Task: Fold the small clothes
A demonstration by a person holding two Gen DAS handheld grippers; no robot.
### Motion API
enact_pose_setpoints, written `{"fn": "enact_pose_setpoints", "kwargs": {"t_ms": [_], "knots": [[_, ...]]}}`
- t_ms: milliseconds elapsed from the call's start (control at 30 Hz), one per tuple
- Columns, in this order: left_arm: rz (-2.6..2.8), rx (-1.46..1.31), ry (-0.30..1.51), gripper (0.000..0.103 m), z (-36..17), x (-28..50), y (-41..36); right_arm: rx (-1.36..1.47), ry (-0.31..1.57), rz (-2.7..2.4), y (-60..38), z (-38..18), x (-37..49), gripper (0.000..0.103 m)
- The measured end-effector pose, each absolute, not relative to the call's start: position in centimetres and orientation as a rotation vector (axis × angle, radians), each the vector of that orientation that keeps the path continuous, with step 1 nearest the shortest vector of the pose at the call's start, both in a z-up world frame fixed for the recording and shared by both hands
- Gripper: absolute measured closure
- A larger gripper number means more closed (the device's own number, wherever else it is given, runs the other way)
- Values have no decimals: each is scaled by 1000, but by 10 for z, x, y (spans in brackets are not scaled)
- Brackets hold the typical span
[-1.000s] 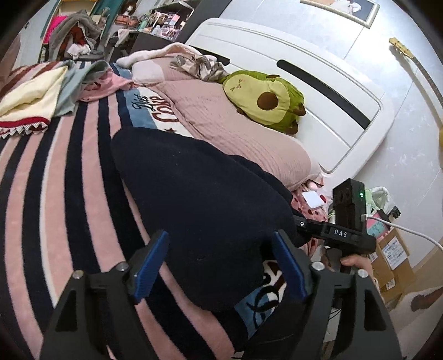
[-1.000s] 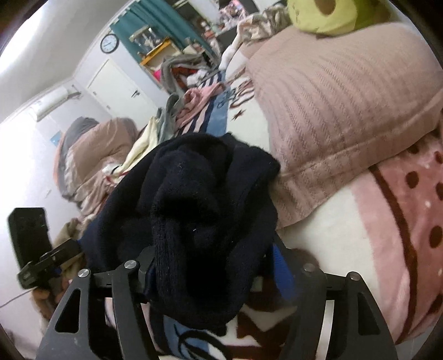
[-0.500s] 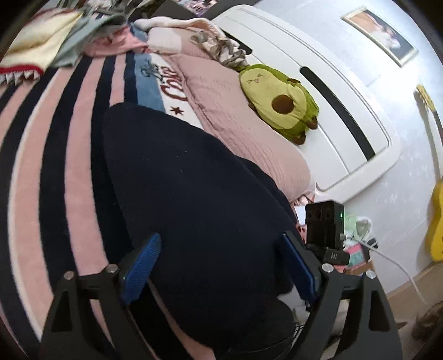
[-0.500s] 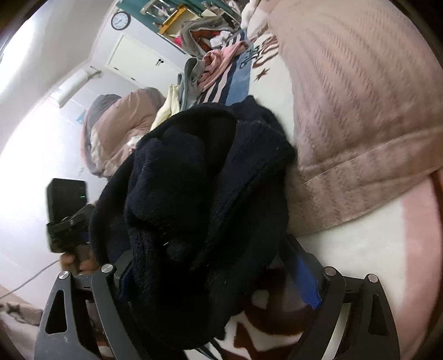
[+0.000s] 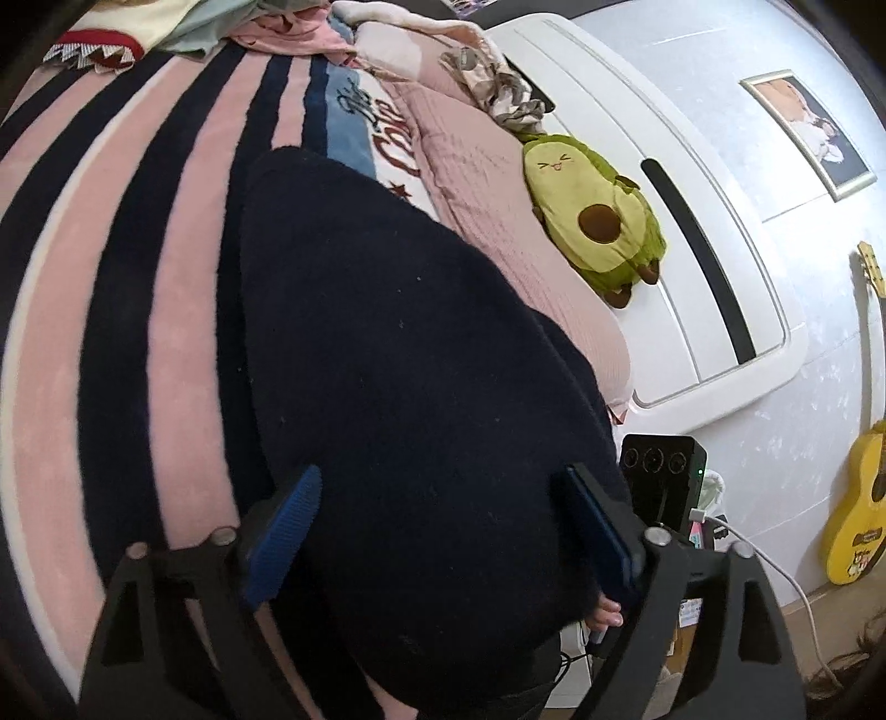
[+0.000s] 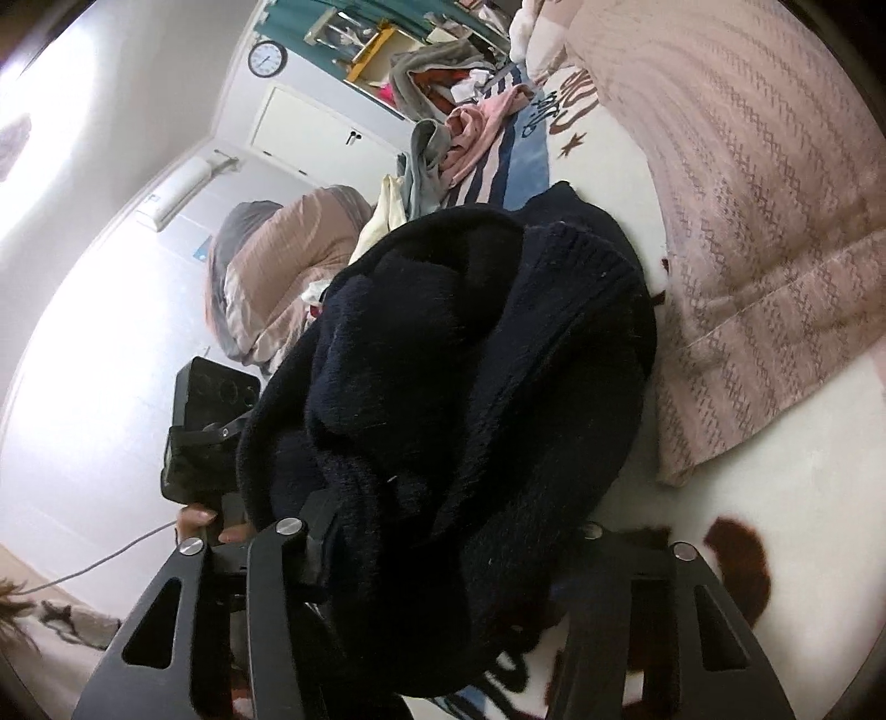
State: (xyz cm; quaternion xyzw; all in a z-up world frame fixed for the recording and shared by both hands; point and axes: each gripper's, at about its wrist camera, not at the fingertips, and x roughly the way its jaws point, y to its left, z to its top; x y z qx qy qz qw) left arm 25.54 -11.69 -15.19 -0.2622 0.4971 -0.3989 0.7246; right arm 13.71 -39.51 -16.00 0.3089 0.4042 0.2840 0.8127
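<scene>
A dark navy fleece garment lies folded on the pink and navy striped blanket. My left gripper is open, its blue pads spread on either side of the garment's near end. In the right wrist view the same garment is bunched in thick folds between the fingers of my right gripper, which stand wide apart; the fabric hides the pads. The left gripper's body shows beyond the garment at left.
A pink knitted pillow and a green avocado plush lie by the white headboard. A heap of other clothes sits at the blanket's far end. A yellow guitar leans on the wall.
Both grippers have moved in over the garment, which now fills more of each view. The left gripper's view has tilted toward the headboard. The jaws stay spread.
</scene>
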Motion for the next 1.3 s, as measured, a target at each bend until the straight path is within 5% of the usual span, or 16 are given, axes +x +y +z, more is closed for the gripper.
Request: {"fn": "enact_pose_setpoints", "kwargs": {"t_ms": [167, 633, 867, 1300], "knots": [[-881, -586, 1067, 29, -142, 238, -108, 639, 866, 598, -385, -149, 130, 61], [-909, -561, 1057, 30, -124, 176, -82, 629, 906, 655, -354, -144, 89, 60], [-857, -549, 1087, 16, -124, 185, -83, 578, 964, 561, -372, -150, 98, 15], [-853, -516, 1124, 16, -131, 224, -92, 583, 1044, 651, -388, -150, 133, 6]]}}
